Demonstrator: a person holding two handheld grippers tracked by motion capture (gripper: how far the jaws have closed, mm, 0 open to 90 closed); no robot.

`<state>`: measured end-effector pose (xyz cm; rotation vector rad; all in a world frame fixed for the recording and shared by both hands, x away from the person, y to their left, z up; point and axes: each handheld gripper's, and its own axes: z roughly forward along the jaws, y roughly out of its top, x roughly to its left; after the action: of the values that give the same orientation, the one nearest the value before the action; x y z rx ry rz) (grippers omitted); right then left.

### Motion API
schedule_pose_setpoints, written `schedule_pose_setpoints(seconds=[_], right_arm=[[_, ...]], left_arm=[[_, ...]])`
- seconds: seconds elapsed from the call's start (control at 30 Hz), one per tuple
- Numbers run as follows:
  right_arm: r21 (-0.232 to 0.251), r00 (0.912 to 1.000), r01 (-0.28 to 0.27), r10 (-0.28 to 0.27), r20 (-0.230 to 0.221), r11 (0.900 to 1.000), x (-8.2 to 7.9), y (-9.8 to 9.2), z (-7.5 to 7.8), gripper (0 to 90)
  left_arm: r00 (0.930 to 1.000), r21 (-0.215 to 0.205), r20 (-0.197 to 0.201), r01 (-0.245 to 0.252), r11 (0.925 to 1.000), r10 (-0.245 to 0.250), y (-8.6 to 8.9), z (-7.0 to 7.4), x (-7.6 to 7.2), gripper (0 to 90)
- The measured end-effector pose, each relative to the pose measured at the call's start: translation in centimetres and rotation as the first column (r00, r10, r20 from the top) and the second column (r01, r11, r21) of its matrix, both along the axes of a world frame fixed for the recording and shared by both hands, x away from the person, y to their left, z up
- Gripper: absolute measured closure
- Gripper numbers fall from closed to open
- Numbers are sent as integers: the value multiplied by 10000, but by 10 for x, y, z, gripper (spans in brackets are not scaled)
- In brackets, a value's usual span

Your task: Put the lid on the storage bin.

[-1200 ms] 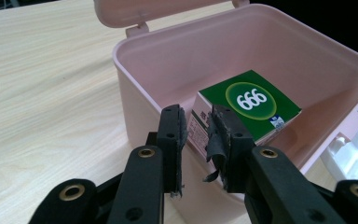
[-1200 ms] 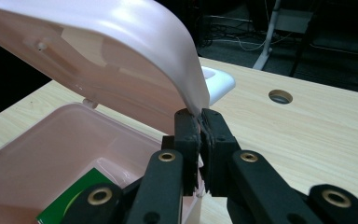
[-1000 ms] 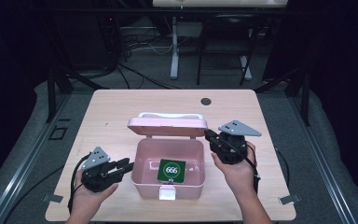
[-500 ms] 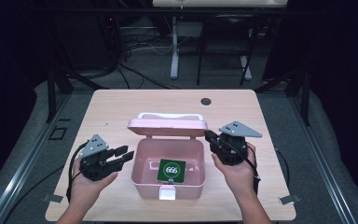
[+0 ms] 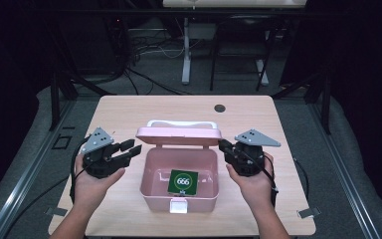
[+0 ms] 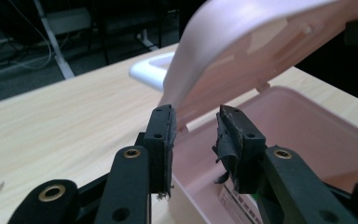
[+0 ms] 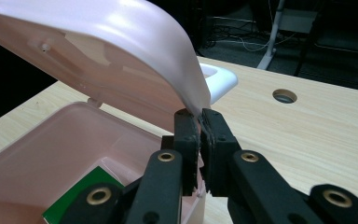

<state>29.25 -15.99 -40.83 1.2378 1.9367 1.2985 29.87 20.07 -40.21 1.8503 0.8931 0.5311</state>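
A pink box (image 5: 151,191) stands open mid-table with a green card (image 5: 183,181) marked 666 lying inside. Its lid (image 5: 179,134) stands half raised, with the white handle (image 5: 179,123) behind it. My right gripper (image 5: 223,145) is shut on the lid's right edge; in the right gripper view the pads (image 7: 189,130) pinch the rim of the lid (image 7: 112,51). My left gripper (image 5: 133,147) hovers at the lid's left corner. Its jaws have just been opening and stand apart (image 6: 195,116), with the corner of the lid (image 6: 242,46) just beyond them and untouched.
The box sits on a light wooden table (image 5: 129,112) with a round cable hole (image 5: 220,108) at the back right. A white latch (image 5: 179,206) hangs on the box front. Dark floor, cables and frame legs surround the table.
My left gripper has risen and moved right toward the lid's left corner, and its jaws have opened. The right gripper and the lid have stayed put.
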Motion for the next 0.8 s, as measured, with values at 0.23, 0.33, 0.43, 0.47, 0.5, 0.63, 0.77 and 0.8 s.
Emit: schedule_pose_setpoints(seconds=[0.23,0.33,0.43,0.47,0.5,0.63,0.77,0.8], right_arm=[[92,10000,-34,35,-47,10000,0,-1,0,850],[132,10000,-49,50,-38,9999,1,-2,-1,845],[195,9999,-104,106,-77,9998,1,-2,0,832],[226,9999,-121,123,-79,9997,2,-3,0,828],[239,9999,-116,117,-65,9996,1,-3,1,821],[318,9999,-152,154,-75,9994,1,-7,3,794],[336,9999,-163,165,-51,9993,0,-10,5,781],[352,9997,-223,225,-65,9991,0,-11,5,765]], left_arm=[[9993,-82,346,143,9999,-140,-8,14,4,671],[9990,4,442,16,10000,-16,-10,17,5,687],[9990,-6,451,1,10000,-1,-11,19,6,706],[9990,-8,438,6,10000,-5,-11,19,6,708],[9991,-13,423,-2,10000,3,-11,19,7,710],[9993,-60,380,-21,10000,23,-11,19,8,718],[9994,-74,338,-27,10000,30,-11,20,10,719],[9995,-62,321,-27,10000,29,-11,20,10,719]])
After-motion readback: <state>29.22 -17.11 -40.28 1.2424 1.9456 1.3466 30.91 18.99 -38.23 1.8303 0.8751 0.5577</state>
